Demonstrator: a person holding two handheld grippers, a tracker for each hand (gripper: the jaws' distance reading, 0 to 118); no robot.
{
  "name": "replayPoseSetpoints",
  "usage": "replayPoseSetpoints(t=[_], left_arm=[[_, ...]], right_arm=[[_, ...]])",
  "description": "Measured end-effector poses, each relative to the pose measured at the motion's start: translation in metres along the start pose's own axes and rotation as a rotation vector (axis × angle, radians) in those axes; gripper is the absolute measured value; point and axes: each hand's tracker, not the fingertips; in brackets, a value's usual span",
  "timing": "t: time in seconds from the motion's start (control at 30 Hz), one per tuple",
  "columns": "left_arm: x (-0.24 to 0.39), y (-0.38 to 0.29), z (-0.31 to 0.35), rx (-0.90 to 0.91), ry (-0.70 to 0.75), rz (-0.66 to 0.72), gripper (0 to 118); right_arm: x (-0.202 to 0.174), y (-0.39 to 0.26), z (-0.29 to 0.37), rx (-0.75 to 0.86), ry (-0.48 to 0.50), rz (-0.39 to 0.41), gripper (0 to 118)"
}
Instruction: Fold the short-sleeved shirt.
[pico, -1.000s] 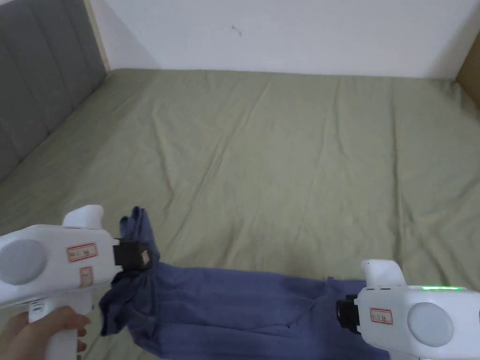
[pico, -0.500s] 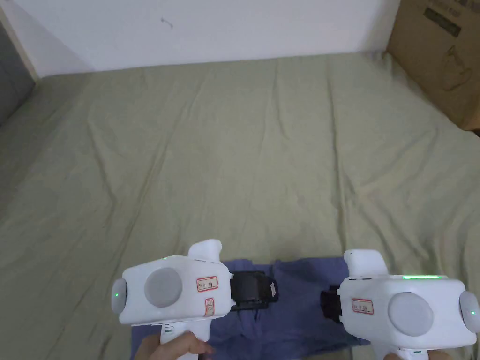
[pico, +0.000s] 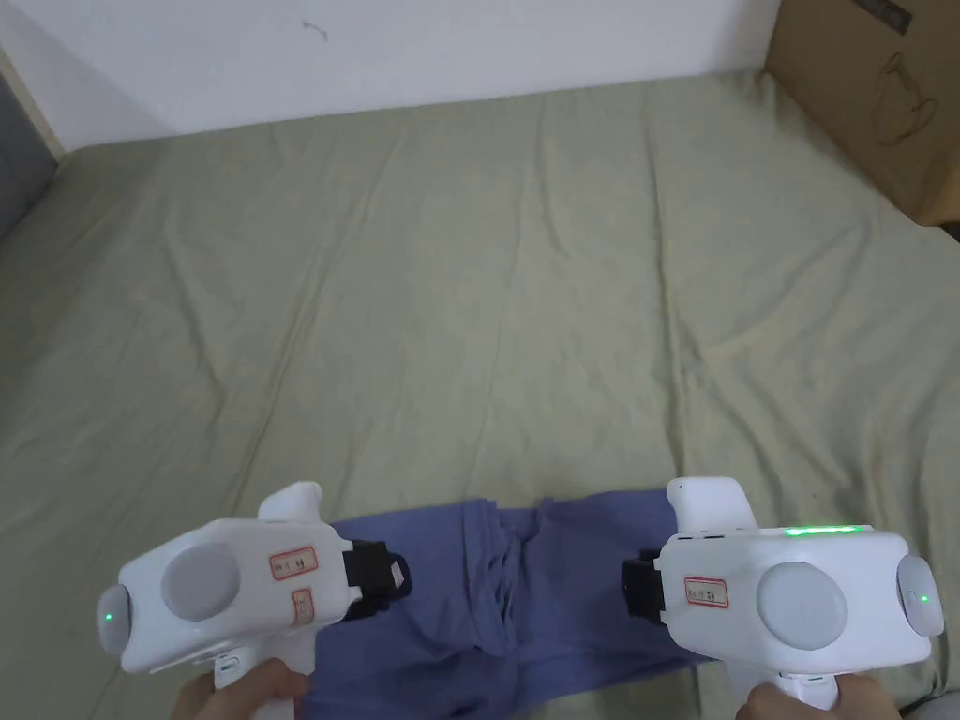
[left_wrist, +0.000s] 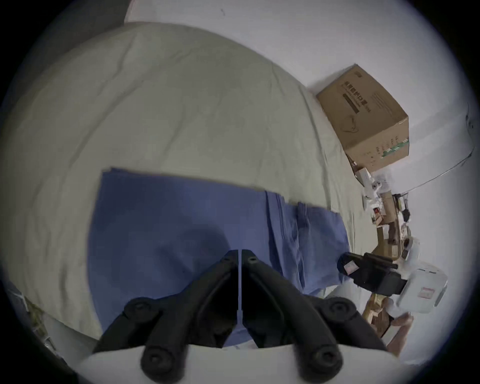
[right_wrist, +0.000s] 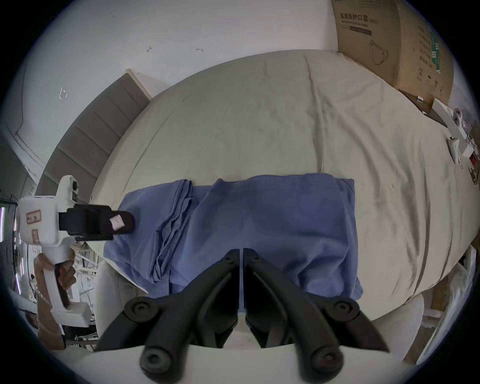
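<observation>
While both grippers hover jaws together, nothing clamped, left gripper (left_wrist: 239, 256) and right gripper (right_wrist: 241, 253) sit over the blue shirt (pico: 525, 600) folded on the bed (pico: 525, 309), printed cardboard box (right_wrist: 389, 39) beyond, writing not read out.

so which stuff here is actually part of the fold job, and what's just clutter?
Part of the job:
- blue shirt, lying folded on the bed
- left gripper, fingers closed
- right gripper, fingers closed

Just lying about:
- cardboard box
- small boxes and bits past the bed's edge
- grey headboard
</observation>
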Motion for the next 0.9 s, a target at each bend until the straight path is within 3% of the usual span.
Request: replayPoseSetpoints(t=[0.17,0.4,0.53,0.7,0.9], left_arm=[[0.023,-0.018,-0.029,-0.075,-0.020,-0.063,2],[0.066,-0.031,-0.039,-0.101,0.044,-0.266,2],[0.072,-0.032,-0.031,-0.104,-0.120,-0.262,2],[0.052,-0.029,-0.015,-0.071,-0.069,-0.259,2],[-0.024,-0.006,0.039,0.063,-0.044,-0.071,2]], right_arm=[[0.003,-0.002,0.000,-0.008,-0.007,-0.004,2],[0.009,-0.004,0.003,-0.008,-0.023,-0.022,2],[0.006,-0.004,0.003,-0.013,-0.026,-0.015,2],[-0.004,-0.001,0.008,-0.011,-0.025,0.013,2],[-0.016,0.005,0.005,-0.007,-0.037,0.038,2]])
